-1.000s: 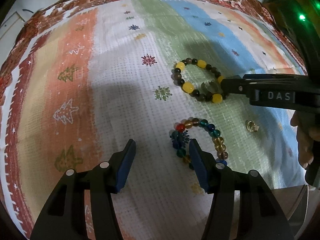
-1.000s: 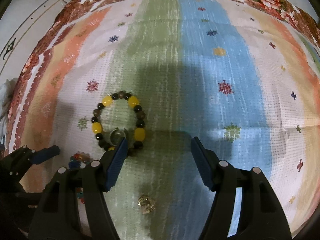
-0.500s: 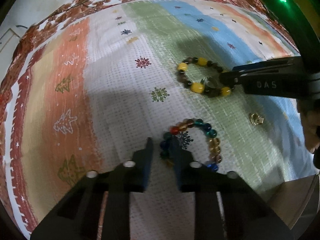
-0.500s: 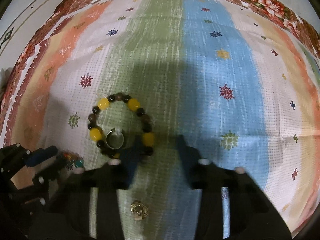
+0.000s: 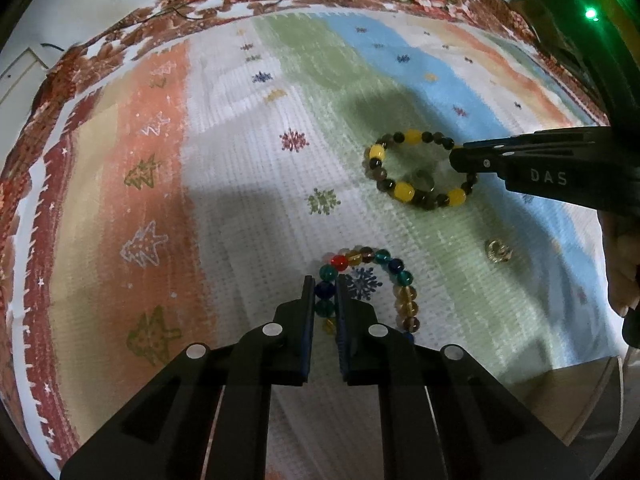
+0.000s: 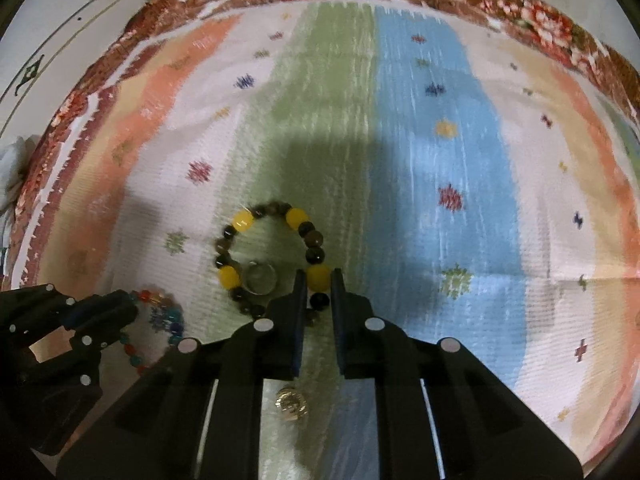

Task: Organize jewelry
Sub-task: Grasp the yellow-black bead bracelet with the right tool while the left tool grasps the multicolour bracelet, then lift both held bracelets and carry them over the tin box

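A striped cloth with small snowflake and tree prints and a red flowered border covers the whole work surface, and all the jewelry lies flat on it.

The left gripper is clenched on the near-left arc of the multicolored bracelet, its two fingers pinching a blue and a green bead. This bracelet is a loop of red, teal, blue and amber beads, slightly longer toward and away from the left camera, with a blue snowflake print showing through its middle. In the right wrist view only part of it appears, blurred, at the lower left beside the left gripper.

The right gripper is clamped on the near-right side of the yellow and brown bracelet, a yellow bead just past its fingertips and a dark bead between the fingers. That loop is roughly round and lies beyond the multicolored one, apart from it.

A silver ring lies inside the yellow and brown loop, near its closer edge; the left view shows it only faintly.

A small gold ring sits alone on the green stripe, beneath the right gripper's body, well apart from both bracelets. In the left view it lies to the right of the multicolored bracelet.
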Motion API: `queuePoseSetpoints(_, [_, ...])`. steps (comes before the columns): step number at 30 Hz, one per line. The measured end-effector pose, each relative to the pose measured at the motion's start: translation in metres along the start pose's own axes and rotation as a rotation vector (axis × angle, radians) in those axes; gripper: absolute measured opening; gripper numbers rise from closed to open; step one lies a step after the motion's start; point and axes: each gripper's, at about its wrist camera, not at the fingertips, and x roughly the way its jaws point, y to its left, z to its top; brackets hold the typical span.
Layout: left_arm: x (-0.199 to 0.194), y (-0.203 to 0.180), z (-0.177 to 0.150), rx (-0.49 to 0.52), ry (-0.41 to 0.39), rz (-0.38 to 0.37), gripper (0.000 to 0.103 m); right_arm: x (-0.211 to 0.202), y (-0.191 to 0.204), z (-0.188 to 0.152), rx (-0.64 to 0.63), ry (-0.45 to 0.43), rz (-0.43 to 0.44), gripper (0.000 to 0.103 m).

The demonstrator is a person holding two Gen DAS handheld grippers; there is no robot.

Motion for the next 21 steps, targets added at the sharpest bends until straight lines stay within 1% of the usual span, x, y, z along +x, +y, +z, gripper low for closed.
queuePoseSetpoints(2, [-0.005, -0.001, 0.001, -0.001, -0.01, -0.002, 0.009, -0.01, 0.007, 0.002, -0.012, -0.022, 0.015, 0.013])
queuePoseSetpoints(14, [-0.021, 0.0, 0.0, -0.025, -0.034, -0.002, 0.009, -0.042, 0.036, 0.003, -0.058, -0.087, 0.075, 0.013])
queuePoseSetpoints(21, [-0.03, 0.001, -0.002, -0.032, -0.046, -0.006, 0.009, -0.054, 0.046, -0.002, -0.075, -0.098, 0.085, 0.013])
